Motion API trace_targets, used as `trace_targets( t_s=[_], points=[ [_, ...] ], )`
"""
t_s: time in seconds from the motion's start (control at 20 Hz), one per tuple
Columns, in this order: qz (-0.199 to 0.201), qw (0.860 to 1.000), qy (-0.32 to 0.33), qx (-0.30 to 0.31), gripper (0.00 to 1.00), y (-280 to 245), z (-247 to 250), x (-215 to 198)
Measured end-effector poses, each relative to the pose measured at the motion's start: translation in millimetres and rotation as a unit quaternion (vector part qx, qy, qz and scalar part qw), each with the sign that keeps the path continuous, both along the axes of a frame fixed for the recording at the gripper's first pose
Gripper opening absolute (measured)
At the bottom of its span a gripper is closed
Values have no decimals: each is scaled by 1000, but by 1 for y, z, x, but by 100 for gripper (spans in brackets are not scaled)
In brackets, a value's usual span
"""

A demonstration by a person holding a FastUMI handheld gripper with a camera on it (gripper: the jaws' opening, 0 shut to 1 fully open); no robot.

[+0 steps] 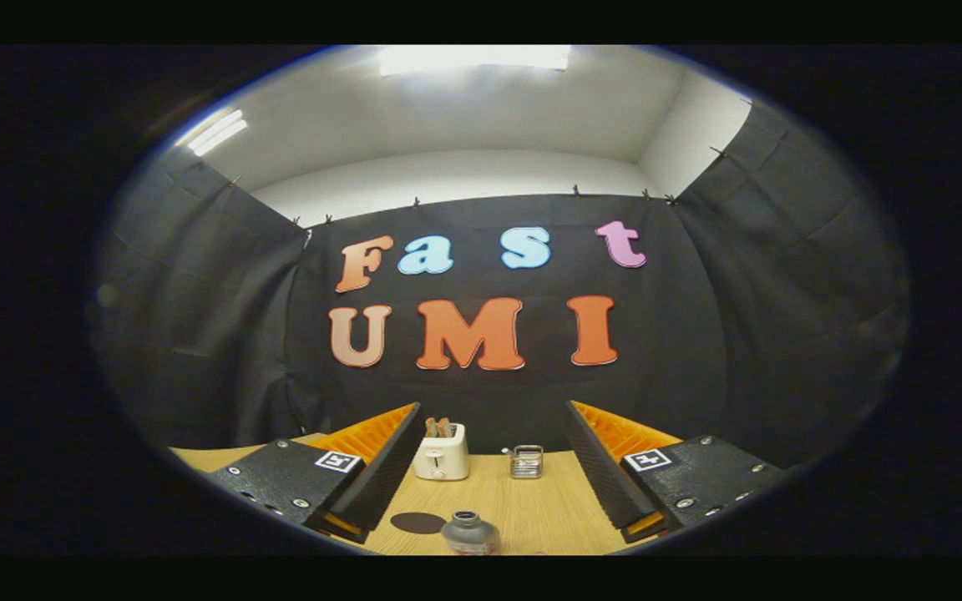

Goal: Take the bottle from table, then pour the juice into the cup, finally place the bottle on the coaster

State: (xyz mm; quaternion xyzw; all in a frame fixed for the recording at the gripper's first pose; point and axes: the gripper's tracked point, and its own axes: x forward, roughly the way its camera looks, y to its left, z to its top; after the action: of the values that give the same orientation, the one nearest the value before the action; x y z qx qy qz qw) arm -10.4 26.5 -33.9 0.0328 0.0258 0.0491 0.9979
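The tongs point(489, 467) are spread wide and hold nothing. Between the two fingers there is a lot of bare wooden tabletop point(531, 509). The bottle point(469, 534) stands low between the fingers, near their base. It is grey and round with a short neck and an open dark mouth. Just beside it lies a flat, dark, round coaster point(417, 523). At the far edge of the tabletop, by the black wall, stand a white toaster point(442, 455) and a small glass cup point(526, 462), well apart from the bottle.
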Motion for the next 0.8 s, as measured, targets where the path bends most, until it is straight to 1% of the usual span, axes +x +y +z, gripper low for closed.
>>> trace_targets(
  t_s=[0.3,0.55,0.8],
  points=[
    [15,1000,15,-20,99,12,-29,-13],
    [11,999,43,-24,99,15,-57,-26],
    [19,999,45,-16,99,20,-53,-43]
  ],
)
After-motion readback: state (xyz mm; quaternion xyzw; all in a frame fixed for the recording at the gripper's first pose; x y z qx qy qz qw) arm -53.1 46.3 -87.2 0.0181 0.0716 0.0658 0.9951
